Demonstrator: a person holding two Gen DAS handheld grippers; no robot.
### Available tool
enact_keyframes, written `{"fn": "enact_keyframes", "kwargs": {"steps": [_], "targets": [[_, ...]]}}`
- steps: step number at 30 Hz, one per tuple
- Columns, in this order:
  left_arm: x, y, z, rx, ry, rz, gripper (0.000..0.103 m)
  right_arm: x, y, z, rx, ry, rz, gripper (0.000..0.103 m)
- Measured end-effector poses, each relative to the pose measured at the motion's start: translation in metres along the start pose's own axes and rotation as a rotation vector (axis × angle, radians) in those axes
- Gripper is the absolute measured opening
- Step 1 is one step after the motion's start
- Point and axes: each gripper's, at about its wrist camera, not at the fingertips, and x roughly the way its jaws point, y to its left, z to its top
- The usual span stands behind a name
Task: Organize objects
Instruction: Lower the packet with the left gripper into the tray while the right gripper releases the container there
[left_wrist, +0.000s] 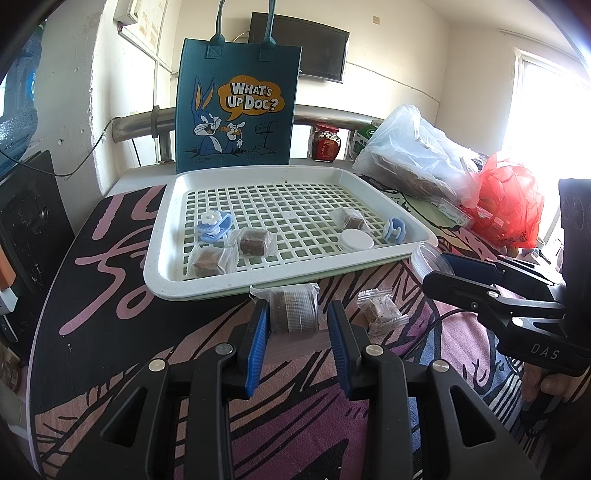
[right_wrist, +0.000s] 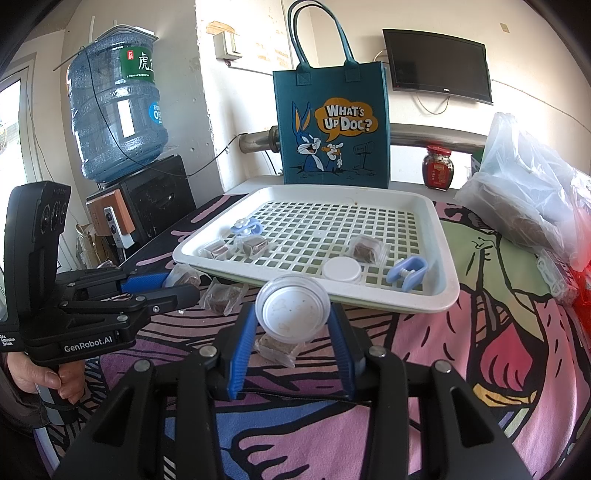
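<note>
Wrapped brown cube (left_wrist: 293, 311) sits between left gripper (left_wrist: 295, 321) spread fingers, just short of tray (left_wrist: 295, 290); right gripper (right_wrist: 293, 325) clamps clear lidded cup (right_wrist: 293, 308).

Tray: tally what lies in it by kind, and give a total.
Wrapped brown cubes: 3
Blue clips: 2
White round lid: 1
Total in the tray: 6
</note>
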Motion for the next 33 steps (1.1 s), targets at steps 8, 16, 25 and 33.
{"fn": "enact_keyframes", "kwargs": {"steps": [8,16,25,33], "targets": [[0.004,0.003,-0.001,-0.022,0.021,-0.021,0.031,0.002,-0.001,-0.001,0.006,0.008,0.004,0.039],[-0.007,0.026,0.011,-0.091,0.047,-0.026,0.031,-0.016,-0.021,0.007,0.088,-0.026,0.036,0.039],[0.004,0.064,0.062,-0.099,-0.006,0.052,0.031,-0.028,-0.061,0.060,0.138,-0.075,0.032,0.039],[0.066,0.073,0.068,-0.103,0.082,0.085,0.031,0.058,-0.072,0.070,0.144,0.113,-0.003,0.039]]}}
